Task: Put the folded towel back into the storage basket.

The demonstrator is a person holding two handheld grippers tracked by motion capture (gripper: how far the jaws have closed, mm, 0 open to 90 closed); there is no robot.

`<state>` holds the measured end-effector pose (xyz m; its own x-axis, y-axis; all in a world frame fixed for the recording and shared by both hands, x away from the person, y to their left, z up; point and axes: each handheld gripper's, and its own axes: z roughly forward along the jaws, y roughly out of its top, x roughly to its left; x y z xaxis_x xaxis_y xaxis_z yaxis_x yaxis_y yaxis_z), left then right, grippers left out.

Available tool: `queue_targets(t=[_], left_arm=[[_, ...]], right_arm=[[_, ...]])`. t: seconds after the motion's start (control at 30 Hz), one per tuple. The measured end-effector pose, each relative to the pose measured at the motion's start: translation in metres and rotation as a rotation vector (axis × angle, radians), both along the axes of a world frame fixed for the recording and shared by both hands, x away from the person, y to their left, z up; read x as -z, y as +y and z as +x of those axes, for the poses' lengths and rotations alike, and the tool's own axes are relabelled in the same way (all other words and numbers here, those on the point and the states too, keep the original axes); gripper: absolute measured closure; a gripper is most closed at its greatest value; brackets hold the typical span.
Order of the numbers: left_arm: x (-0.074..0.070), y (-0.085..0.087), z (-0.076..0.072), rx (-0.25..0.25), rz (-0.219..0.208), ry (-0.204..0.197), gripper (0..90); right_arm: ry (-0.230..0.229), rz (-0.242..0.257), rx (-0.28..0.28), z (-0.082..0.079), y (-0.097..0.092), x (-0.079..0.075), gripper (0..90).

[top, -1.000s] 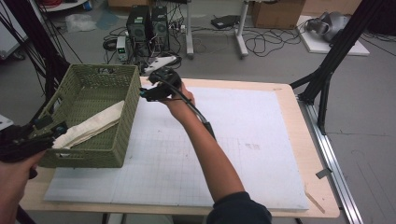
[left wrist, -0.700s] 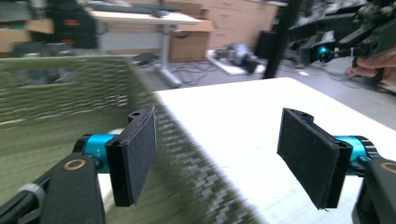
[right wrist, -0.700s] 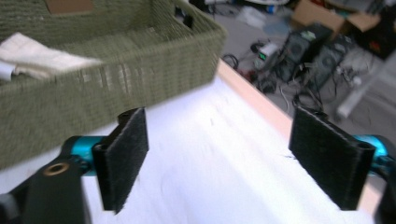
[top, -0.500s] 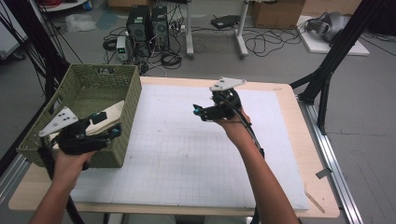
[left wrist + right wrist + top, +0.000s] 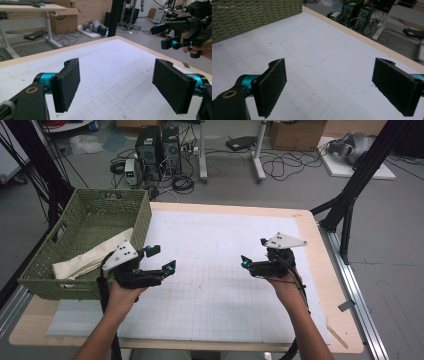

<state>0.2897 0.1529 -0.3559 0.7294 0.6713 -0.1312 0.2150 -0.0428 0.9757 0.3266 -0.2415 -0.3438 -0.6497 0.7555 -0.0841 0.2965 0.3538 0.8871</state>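
The wide pale wooden desk (image 5: 330,245) carries a large white gridded mat (image 5: 220,285) that covers most of its top. At the far left corner, seen from the high view, a green woven plastic basket (image 5: 75,227) with slotted handles stands partly over the left edge of the desk, its right wall just at the edge of the mat. Inside it, a folded cream cloth (image 5: 87,257) lies slantwise, leaning toward the near right corner of the basket.

The left tool (image 5: 160,260) hovers over the mat just beside the near right corner of the basket, held in the person's left hand (image 5: 122,292) and pointing toward the middle of the desk. Its jaws have just been opening and now stand wide apart with nothing between them; in the left gripper view the two black pads (image 5: 66,83) frame only bare mat.

The right tool (image 5: 244,262) hovers over the right half of the mat, well apart from the basket and the cloth, held in the right hand (image 5: 282,287) and pointing left toward the other tool. Its jaws too have just been opening and are spread wide, with nothing held; the right gripper view shows its pads (image 5: 270,86) over bare grid, with the basket wall (image 5: 249,17) beyond at the upper left.
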Motion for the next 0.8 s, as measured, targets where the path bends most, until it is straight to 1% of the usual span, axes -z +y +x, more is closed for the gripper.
queue_targets(t=[0.13,0.2,0.3,0.37,0.4,0.53,0.6,0.67,0.73,0.77,0.8], left_arm=[[0.011,-0.009,0.000,0.015,0.003,0.009,22.9],[0.016,-0.012,-0.002,0.016,0.015,0.009,23.2],[0.024,-0.015,-0.004,0.023,0.016,0.018,23.2],[0.031,-0.015,-0.007,0.029,0.029,0.018,23.2],[0.034,-0.015,-0.009,0.025,0.030,0.020,23.2],[0.044,-0.015,-0.014,0.033,0.042,0.026,23.5],[0.047,-0.016,-0.016,0.036,0.053,0.028,23.5],[0.050,-0.017,-0.017,0.037,0.058,0.021,23.5],[0.052,-0.018,-0.017,0.046,0.072,0.025,23.7],[0.053,-0.019,-0.018,0.047,0.076,0.028,23.8],[0.054,-0.019,-0.018,0.048,0.079,0.027,23.8]], right_arm=[[-0.004,0.027,0.034,-0.013,-0.020,0.011,11.7],[-0.004,0.029,0.052,-0.020,-0.028,0.016,11.7],[-0.010,0.045,0.079,-0.030,-0.038,0.025,11.7],[-0.015,0.052,0.097,-0.039,-0.044,0.032,11.7],[-0.013,0.058,0.108,-0.044,-0.048,0.037,11.7],[-0.008,0.052,0.141,-0.060,-0.057,0.051,11.7],[0.002,0.061,0.157,-0.067,-0.061,0.058,11.7],[0.003,0.072,0.175,-0.072,-0.065,0.063,11.6],[0.008,0.056,0.190,-0.075,-0.068,0.066,11.6],[-0.001,0.041,0.205,-0.076,-0.070,0.067,11.6],[0.002,0.048,0.213,-0.077,-0.071,0.068,11.6]])
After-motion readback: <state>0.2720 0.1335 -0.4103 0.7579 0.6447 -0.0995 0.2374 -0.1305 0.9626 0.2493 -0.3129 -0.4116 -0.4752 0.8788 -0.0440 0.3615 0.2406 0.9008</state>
